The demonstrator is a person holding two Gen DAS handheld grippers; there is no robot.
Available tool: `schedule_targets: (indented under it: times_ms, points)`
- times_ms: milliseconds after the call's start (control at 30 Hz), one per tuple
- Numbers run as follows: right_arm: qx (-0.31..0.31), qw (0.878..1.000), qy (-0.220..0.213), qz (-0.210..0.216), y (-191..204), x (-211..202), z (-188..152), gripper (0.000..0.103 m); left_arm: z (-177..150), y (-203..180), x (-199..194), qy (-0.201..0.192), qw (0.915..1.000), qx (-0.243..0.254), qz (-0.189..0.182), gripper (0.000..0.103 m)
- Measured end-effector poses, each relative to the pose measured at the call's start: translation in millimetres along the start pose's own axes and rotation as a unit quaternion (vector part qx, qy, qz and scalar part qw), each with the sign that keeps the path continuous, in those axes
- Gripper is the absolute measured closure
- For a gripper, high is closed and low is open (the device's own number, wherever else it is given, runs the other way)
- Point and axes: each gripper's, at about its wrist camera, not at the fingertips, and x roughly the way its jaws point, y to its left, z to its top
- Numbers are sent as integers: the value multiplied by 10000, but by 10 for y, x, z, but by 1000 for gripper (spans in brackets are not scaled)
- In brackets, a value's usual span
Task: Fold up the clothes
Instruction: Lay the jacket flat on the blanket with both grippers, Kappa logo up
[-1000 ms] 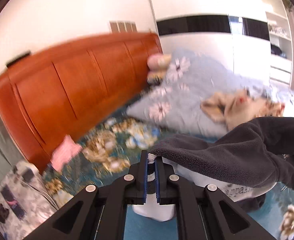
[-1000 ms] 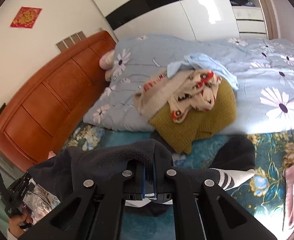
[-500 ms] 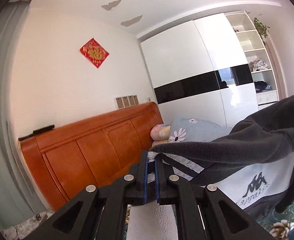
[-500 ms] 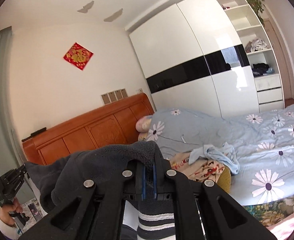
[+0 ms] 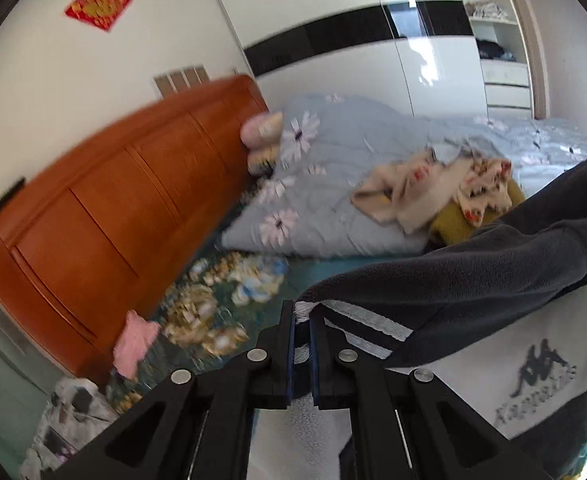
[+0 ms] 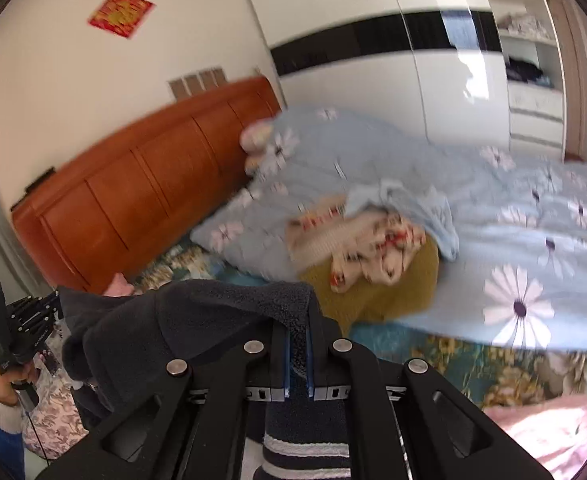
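A dark grey fleece jacket [image 5: 473,280] with a white front panel, a printed logo and black-and-white striped trim hangs stretched between my two grippers above the bed. My left gripper [image 5: 302,320] is shut on its striped edge. In the right wrist view the same jacket [image 6: 181,320] drapes to the left, and my right gripper [image 6: 298,336] is shut on a fleece edge of it. The part hanging below the jaws is mostly hidden behind the gripper bodies.
A pile of clothes [image 6: 373,256], cream patterned over mustard yellow, lies on a pale blue flowered quilt [image 6: 513,240]. An orange wooden headboard [image 5: 105,216] stands on the left. A pink cloth [image 5: 133,340] lies on the floral sheet. A hand [image 6: 1,384] holds the other gripper at lower left.
Both grippers swung up toward the wall and wardrobe with the jacket, then tipped back down toward the bed. The jacket stays gripped in both and now hangs higher and more spread than a second ago.
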Motion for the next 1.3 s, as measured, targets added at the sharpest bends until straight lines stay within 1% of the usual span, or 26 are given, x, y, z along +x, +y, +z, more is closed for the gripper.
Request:
schedule_targets:
  times_ms: [67, 100, 167, 200, 267, 333, 367, 467, 500, 567, 633, 700, 767, 800, 867, 900, 933, 967, 1000, 1033, 1067, 1100, 1133, 1167, 1233, 1300]
  points:
    - [403, 9973, 583, -209, -266, 558, -216, 97, -180, -204, 492, 520, 9985, -101, -154, 96]
    - [552, 9949, 788, -298, -374, 772, -332, 97, -274, -307, 715, 773, 9966, -157, -223, 96]
    - [752, 9904, 1084, -405, -540, 1084, -504, 97, -443, -417, 1140, 1252, 9911, -293, -356, 96]
    - [821, 9885, 1196, -434, -605, 1203, -571, 97, -487, -445, 1308, 1387, 9891, -342, -365, 96]
    - [946, 9845, 1395, -492, -728, 1425, -682, 97, -478, -454, 1513, 1521, 9864, -455, -417, 96]
    - [957, 9842, 1391, -541, -780, 1522, -603, 97, -387, -396, 1610, 1541, 9850, -605, -479, 96]
    - [966, 9841, 1375, -569, -803, 1570, -554, 97, -310, -356, 1645, 1490, 9853, -669, -504, 96]
    - [1027, 9855, 1164, -681, -845, 1718, -309, 97, -94, -249, 1777, 1424, 9847, -863, -513, 97]
    - [1054, 9854, 1116, -732, -875, 1802, -243, 97, -37, -243, 1856, 1450, 9840, -901, -515, 97]
    - [1185, 9829, 1116, -859, -964, 2019, -186, 97, 15, -279, 2101, 1641, 9811, -901, -494, 97]
    - [1551, 9742, 1357, -923, -1113, 2316, -238, 97, 14, -303, 2329, 1873, 9765, -929, -521, 97]
    - [1971, 9615, 1649, -970, -1261, 2591, -351, 97, -25, -326, 2464, 2019, 9722, -1017, -608, 96]
    - [2268, 9522, 1794, -984, -1350, 2746, -478, 97, -64, -348, 2565, 2133, 9685, -1098, -672, 93]
    - [2273, 9510, 1825, -1034, -1363, 2785, -510, 97, -83, -355, 2601, 2190, 9662, -1147, -724, 93]
    - [2247, 9500, 1886, -1067, -1375, 2834, -543, 96, -110, -352, 2602, 2308, 9603, -1280, -910, 93]
    - [2198, 9515, 1897, -1021, -1370, 2829, -533, 96, -119, -352, 2582, 2372, 9575, -1326, -971, 86]
    - [2114, 9537, 1895, -991, -1355, 2806, -511, 96, -128, -354, 2556, 2416, 9551, -1369, -1028, 85]
    - [2020, 9562, 1892, -952, -1338, 2778, -490, 92, -135, -361, 2511, 2396, 9547, -1407, -1066, 81]
    - [1890, 9599, 1866, -892, -1312, 2719, -469, 90, -145, -369, 2437, 2319, 9558, -1449, -1081, 75]
    - [1761, 9641, 1780, -885, -1286, 2616, -453, 83, -159, -374, 2341, 2211, 9578, -1491, -1077, 72]
    - [1631, 9680, 1694, -877, -1259, 2514, -438, 73, -180, -384, 2242, 2100, 9595, -1543, -1074, 67]
    - [1508, 9718, 1597, -860, -1234, 2403, -425, 69, -213, -406, 2137, 1984, 9607, -1618, -1072, 63]
    - [1429, 9754, 1466, -822, -1224, 2255, -433, 64, -247, -428, 2032, 1868, 9618, -1692, -1070, 61]
    - [1406, 9772, 1344, -849, -1256, 2080, -479, 62, -283, -455, 1929, 1754, 9626, -1765, -1075, 58]
    - [1368, 9802, 1106, -910, -1327, 1734, -578, 60, -368, -555, 1753, 1573, 9635, -1866, -1097, 56]
    - [1432, 9785, 1037, -1063, -1469, 1427, -778, 55, -456, -703, 1626, 1476, 9643, -1890, -1119, 54]
